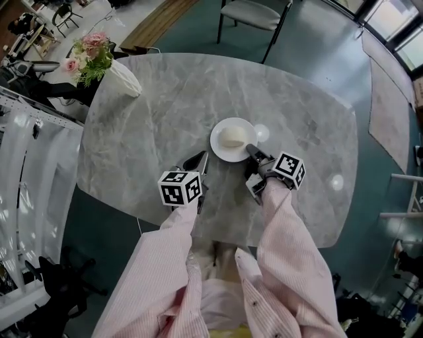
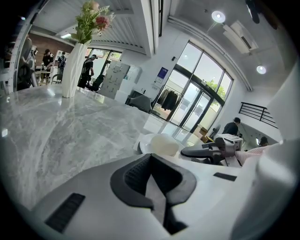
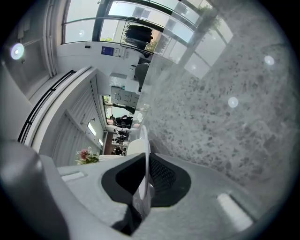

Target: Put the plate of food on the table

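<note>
The plate [image 1: 221, 150] carries a pale, rounded piece of food [image 1: 232, 136] and lies near the middle of the grey marble tabletop [image 1: 165, 112], toward the person's side. Whether its base rests fully on the stone cannot be made out.

The right tool [image 1: 252, 152] is closed on the plate's near-right rim. In the right gripper view the thin white rim runs edge-on between the two dark pads, which press on it from both sides.

The left tool [image 1: 198, 160] lies just beside the plate's near-left edge without touching it. Its jaws are together with nothing between them.

The stretch of rim inside the right tool's jaws is hidden. What the food is stays unclear.

A white vase of pink flowers [image 1: 122, 78] stands well apart at the far-left edge of the tabletop, and a chair [image 1: 254, 13] beyond the far side is cut off by the frame.
</note>
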Available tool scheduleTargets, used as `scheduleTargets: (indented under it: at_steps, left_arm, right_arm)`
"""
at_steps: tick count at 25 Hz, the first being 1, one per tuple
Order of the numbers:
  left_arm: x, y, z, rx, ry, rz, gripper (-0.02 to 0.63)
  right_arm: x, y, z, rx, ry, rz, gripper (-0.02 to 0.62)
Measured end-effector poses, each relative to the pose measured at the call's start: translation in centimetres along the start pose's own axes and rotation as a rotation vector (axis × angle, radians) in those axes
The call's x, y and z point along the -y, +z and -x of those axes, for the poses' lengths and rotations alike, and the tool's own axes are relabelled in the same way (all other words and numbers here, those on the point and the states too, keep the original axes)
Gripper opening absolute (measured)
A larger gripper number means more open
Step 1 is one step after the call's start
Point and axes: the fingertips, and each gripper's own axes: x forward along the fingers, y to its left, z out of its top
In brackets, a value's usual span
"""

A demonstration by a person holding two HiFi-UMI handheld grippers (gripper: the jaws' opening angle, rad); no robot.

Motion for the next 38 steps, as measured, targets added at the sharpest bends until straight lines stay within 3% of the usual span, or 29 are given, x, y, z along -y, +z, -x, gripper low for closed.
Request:
scheduleTargets:
  at_steps: [10,19,25,38]
  left_arm:
    - [0.1,-0.3,0.2,-0.008,0.003,0.000,-0.005]
    - [0.8,-0.3,0.0,-0.013,-0.021,-0.004,-0.005]
    - [0.9,-0.4,0.2,-0.016,-0.019,-0.006,-0.005]
    - [1.3,-0.4,1.2,-0.002,-0.017,-0.002,-0.005]
  right_arm:
    - [0.2,0.4,-0.1,-0.003,-0.081,0.076,0.020]
    - [0.1,0.2,0.1,-0.047,-0.206,0.324,0.049]
    - [0.6,0.0,0.4,-0.069,-0.296,0.448,0.117]
    - [1.1,-0.1,1.7,-0.061,-0.382,0.517,0.140]
